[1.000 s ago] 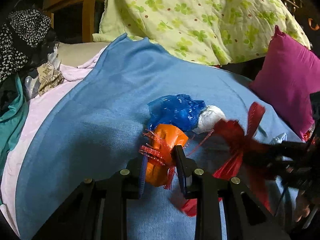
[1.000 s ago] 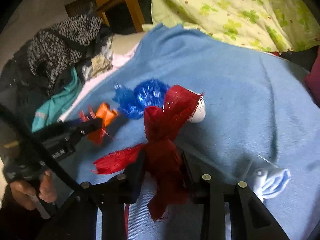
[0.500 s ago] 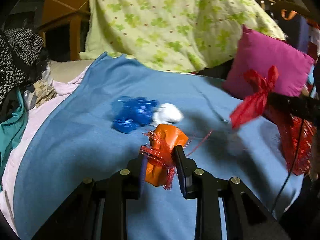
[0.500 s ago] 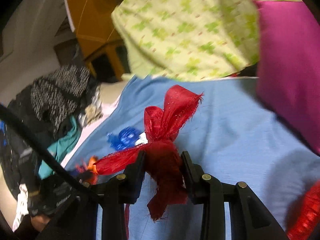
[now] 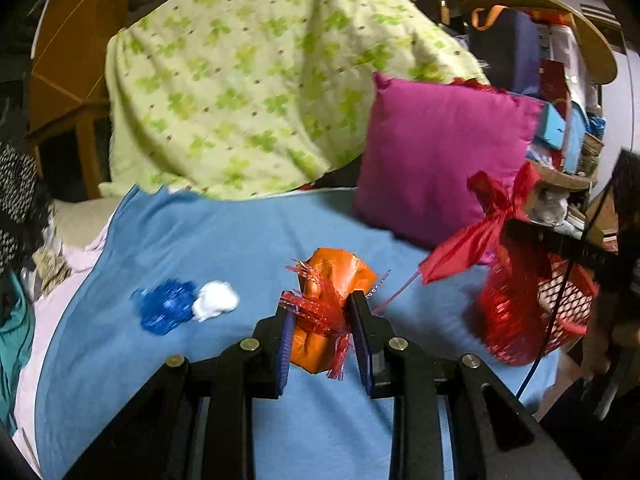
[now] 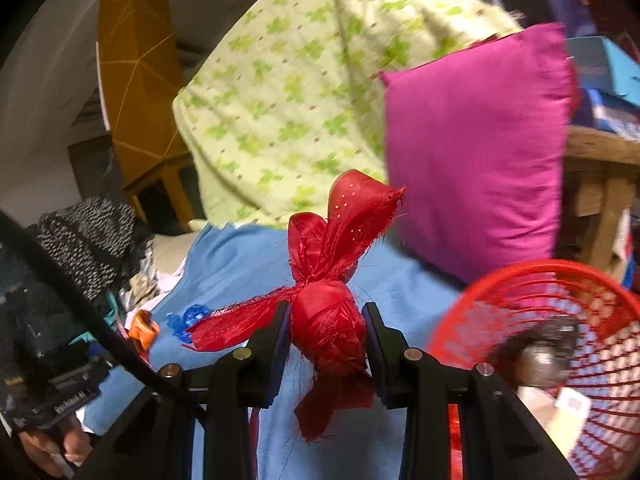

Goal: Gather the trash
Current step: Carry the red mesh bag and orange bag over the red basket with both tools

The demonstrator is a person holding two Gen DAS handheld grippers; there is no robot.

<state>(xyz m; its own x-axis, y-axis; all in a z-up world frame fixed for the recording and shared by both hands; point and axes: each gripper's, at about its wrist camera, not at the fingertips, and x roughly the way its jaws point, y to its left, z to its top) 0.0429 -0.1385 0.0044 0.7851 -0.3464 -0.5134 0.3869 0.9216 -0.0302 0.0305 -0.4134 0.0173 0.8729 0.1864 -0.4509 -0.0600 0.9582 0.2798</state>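
A: Report the state of the left tongs [image 5: 323,314].

B: The left tongs are pinching a crumpled orange foil wrapper with red tinsel fringe [image 5: 328,308]. The wrapper stands upright between the two fingers, above the light blue knitted blanket [image 5: 200,248] on the bed.

A: State of the right tongs [image 6: 326,326]?

B: The right tongs are pinching a bundle of red glittery ribbon tied in a bow [image 6: 332,292]. The bow loops rise above the fingers; one loose tail extends to the left and another hangs below.

A: Location of the receptacle?

B: A red plastic mesh basket [image 6: 560,344] is at the lower right of the right wrist view, just beside the right tongs. Paper scraps lie inside it; its other contents are blurred. In the left wrist view the basket appears at the right edge of the bed, below the ribbon bundle.

A: Items remaining on the blanket?

B: A crumpled blue foil wrapper [image 5: 166,306] and a wad of white paper [image 5: 214,300] lie touching each other, left of the left tongs. A magenta square cushion [image 5: 436,152] leans at the rear right, beside a green clover-print quilt [image 5: 256,80].
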